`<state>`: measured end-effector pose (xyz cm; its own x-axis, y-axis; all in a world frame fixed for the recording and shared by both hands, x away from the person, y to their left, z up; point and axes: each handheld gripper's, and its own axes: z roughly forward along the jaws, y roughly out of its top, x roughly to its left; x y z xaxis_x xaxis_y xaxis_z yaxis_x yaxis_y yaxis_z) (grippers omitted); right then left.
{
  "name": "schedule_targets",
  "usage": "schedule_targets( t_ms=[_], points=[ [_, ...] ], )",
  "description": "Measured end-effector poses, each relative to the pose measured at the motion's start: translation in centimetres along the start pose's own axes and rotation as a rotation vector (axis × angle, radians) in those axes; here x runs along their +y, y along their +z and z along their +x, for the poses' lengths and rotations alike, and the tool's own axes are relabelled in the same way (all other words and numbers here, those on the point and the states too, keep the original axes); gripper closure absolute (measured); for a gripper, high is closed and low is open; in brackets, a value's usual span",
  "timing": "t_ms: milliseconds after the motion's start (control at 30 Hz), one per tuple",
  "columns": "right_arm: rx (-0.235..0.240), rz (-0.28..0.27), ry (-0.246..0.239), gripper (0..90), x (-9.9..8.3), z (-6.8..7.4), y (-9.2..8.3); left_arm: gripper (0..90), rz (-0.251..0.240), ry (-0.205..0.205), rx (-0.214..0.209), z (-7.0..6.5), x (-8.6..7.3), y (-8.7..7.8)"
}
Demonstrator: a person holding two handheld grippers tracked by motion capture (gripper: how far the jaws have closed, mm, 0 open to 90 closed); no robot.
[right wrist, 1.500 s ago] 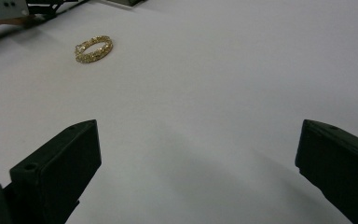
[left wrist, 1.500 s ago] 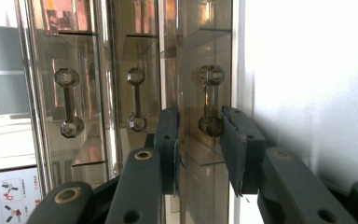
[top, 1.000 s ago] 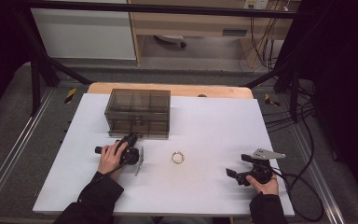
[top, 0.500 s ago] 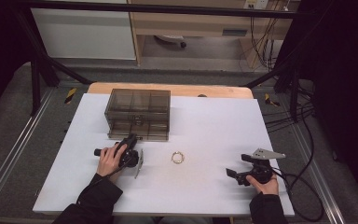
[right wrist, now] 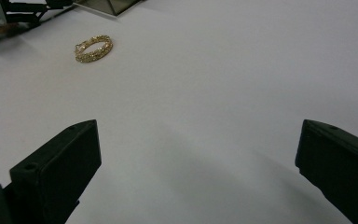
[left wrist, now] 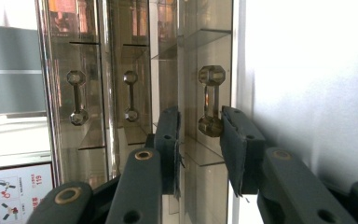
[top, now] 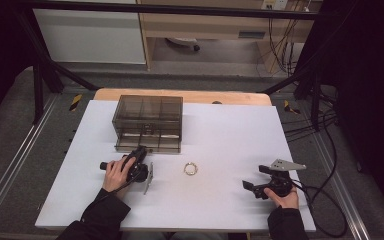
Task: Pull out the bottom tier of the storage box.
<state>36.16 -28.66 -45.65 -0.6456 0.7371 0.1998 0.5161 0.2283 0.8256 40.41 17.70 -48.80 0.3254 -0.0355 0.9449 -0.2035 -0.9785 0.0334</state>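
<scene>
One drawer handle sits right between the left gripper jaws, long axis along the gap, jaws half spread, not pinching yet.

We find ourselves in a lab or test bay rather than a home. The counter is a white sheet laid over a wooden top, framed by black metal struts that rise around it. Metal rails run along the grey carpeted floor on either side. Bundles of black cables trail at the right, and a plain white cabinet stands beyond.
</scene>
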Motion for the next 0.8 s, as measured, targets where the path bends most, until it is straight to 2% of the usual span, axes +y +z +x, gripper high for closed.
schedule_targets(
  t_ms=[800],
  points=[
    [0.0,0.0,0.0,0.8,0.0,0.02,-0.02,68.4,-0.001,-0.008,-0.004,-0.34,0.18,-1.04]
  ],
)
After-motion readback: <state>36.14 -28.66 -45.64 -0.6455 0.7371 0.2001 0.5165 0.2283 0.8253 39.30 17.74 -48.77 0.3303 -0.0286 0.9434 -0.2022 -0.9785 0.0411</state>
